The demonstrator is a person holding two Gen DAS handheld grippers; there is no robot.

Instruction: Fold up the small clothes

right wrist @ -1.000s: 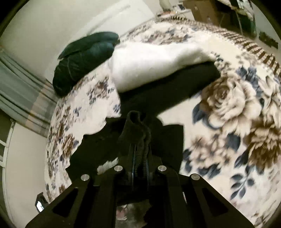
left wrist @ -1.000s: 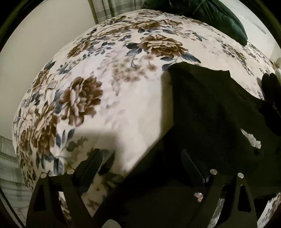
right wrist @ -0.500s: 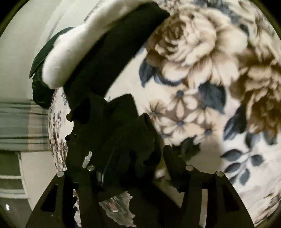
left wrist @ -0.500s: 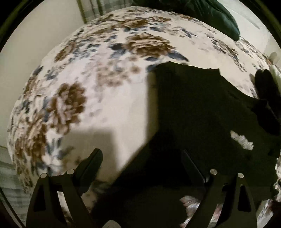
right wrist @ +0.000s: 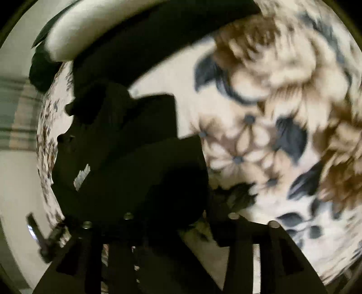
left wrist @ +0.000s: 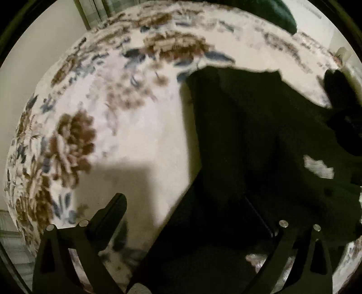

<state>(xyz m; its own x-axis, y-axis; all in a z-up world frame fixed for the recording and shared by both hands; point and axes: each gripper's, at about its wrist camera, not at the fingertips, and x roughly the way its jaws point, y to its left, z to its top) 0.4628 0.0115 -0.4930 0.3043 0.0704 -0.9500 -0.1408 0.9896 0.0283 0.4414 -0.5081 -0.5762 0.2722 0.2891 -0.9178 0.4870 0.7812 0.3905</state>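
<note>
A black garment [left wrist: 248,135] lies spread on the floral blanket [left wrist: 113,113], with a small white label [left wrist: 319,167] showing. My left gripper [left wrist: 183,200] hovers over the garment's left edge. Its jaws are opening wide and the pads [left wrist: 113,210] press on nothing. In the right wrist view the same garment [right wrist: 135,169] is folded over itself. My right gripper [right wrist: 178,203] stands open low over it, with a loose fold of black cloth lying between the jaws. The dark cloth hides its left finger.
Farther back on the bed, a white folded piece [right wrist: 101,29] rests on another black cloth [right wrist: 169,40]. A dark green cushion [left wrist: 278,13] sits at the far edge. Bare floral blanket [right wrist: 271,135] spreads to the right of the garment. Both views are blurred.
My right gripper was shut on a bunch of black cloth; it has opened, let the bunch drop and sunk toward the bed. My left gripper's jaws have spread wider.
</note>
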